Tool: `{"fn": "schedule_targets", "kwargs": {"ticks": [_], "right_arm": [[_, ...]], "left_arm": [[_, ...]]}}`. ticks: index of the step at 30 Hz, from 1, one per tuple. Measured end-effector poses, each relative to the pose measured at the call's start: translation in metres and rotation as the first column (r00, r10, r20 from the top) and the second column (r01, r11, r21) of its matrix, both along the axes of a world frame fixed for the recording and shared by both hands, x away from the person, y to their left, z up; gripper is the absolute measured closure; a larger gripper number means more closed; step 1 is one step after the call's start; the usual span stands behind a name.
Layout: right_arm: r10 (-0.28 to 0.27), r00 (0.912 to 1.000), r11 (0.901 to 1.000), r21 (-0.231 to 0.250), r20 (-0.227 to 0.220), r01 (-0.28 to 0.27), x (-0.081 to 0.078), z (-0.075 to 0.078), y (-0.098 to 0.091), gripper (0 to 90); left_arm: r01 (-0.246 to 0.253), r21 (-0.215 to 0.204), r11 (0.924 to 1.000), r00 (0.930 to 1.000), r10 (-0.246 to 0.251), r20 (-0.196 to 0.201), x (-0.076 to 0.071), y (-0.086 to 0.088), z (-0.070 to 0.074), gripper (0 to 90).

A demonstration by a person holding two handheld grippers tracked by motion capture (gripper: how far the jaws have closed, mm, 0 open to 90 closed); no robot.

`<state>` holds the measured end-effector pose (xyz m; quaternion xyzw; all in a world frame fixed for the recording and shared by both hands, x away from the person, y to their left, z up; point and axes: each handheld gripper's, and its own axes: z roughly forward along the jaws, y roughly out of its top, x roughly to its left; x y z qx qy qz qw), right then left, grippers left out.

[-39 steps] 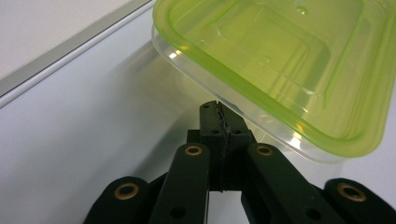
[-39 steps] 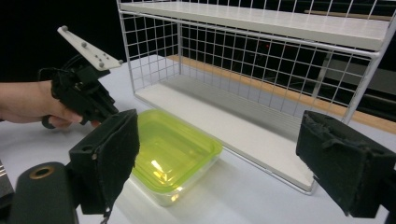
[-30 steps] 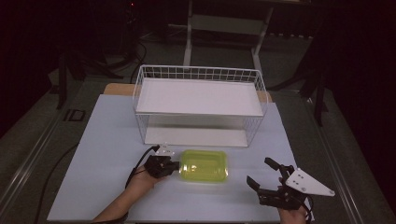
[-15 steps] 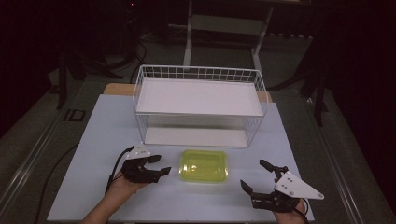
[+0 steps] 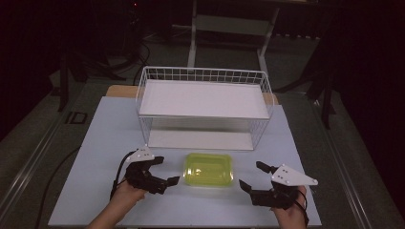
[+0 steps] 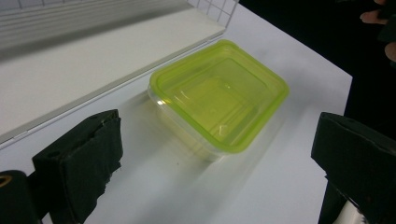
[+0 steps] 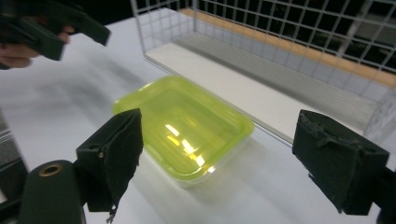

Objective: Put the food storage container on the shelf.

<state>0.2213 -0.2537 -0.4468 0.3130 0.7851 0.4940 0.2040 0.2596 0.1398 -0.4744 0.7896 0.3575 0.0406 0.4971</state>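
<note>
A clear plastic container with a lime-green lid [image 5: 208, 169] lies flat on the white table, in front of the wire basket. My left gripper [image 5: 165, 171] hovers just left of it. Its jaws have just been opening and now stand wide, with nothing between them. In the left gripper view the container [image 6: 219, 93] lies ahead of the spread jaws [image 6: 217, 154], apart from both pads. My right gripper [image 5: 251, 174] is open to the container's right. In the right gripper view the container [image 7: 182, 126] sits beyond the jaws [image 7: 233, 158], untouched, and the left gripper [image 7: 51, 28] shows at the top left.
A white wire basket [image 5: 203, 98] with a flat white shelf board on top stands behind the container, its low front rim [image 7: 261, 121] close to the lid. The table's near edge [image 5: 191, 225] runs just below both hands. Dark floor and stand legs surround the table.
The left gripper let go of the container's left edge, opened its jaws and drew back to the left and upward. The right gripper slid slightly left. The container stayed put.
</note>
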Motion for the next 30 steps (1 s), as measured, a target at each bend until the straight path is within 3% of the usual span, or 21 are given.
{"fn": "schedule_targets", "kwargs": {"ticks": [6, 12, 15, 19, 20, 23, 27, 28, 30], "right_arm": [[-0.085, 0.9944, 0.9963, 0.007, -0.063, 0.085, 0.02, 0.002, 0.006, 12.3], [-0.096, 0.9892, 0.9952, 0.005, -0.11, 0.097, 0.031, 0.001, 0.014, 12.3], [-0.115, 0.9822, 0.993, 0.011, -0.149, 0.118, 0.037, -0.003, 0.017, 11.6], [-0.148, 0.9655, 0.986, 0.045, -0.214, 0.161, 0.046, -0.008, 0.02, 11.7], [-0.148, 0.9655, 0.986, 0.045, -0.214, 0.161, 0.046, -0.008, 0.02, 11.7], [-0.157, 0.9479, 0.9828, 0.05, -0.277, 0.178, 0.053, -0.011, 0.026, 11.7], [-0.149, 0.9098, 0.9807, 0.06, -0.387, 0.186, 0.064, -0.017, 0.032, 13.3], [-0.158, 0.9041, 0.9793, 0.055, -0.397, 0.195, 0.065, -0.018, 0.032, 13.3], [-0.156, 0.8843, 0.9772, 0.062, -0.44, 0.203, 0.07, -0.021, 0.032, 14.1]], "left_arm": [[-0.008, 0.007, 0.9999, 1.0, 0.008, -0.006, 0.011, -0.01, 0.007, 2.9], [-0.026, 0.023, 0.9994, 0.9989, 0.027, -0.037, 0.019, -0.02, 0.011, 2.9], [-0.037, 0.029, 0.9989, 0.9969, 0.039, -0.069, 0.022, -0.024, 0.013, 2.9], [-0.055, 0.04, 0.9977, 0.992, 0.06, -0.111, 0.026, -0.029, 0.012, 3.0], [-0.055, 0.04, 0.9977, 0.992, 0.06, -0.111, 0.026, -0.029, 0.012, 3.0], [-0.055, 0.013, 0.9984, 0.9884, 0.056, -0.141, 0.029, -0.033, 0.007, 3.0], [-0.064, 0.008, 0.9979, 0.9825, 0.064, -0.175, 0.032, -0.037, 0.001, 3.1], [-0.069, 0.008, 0.9976, 0.9793, 0.069, -0.19, 0.033, -0.037, -0.001, 3.1], [-0.092, 0.027, 0.9954, 0.9749, 0.096, -0.201, 0.034, -0.038, -0.004, 3.5]]}}
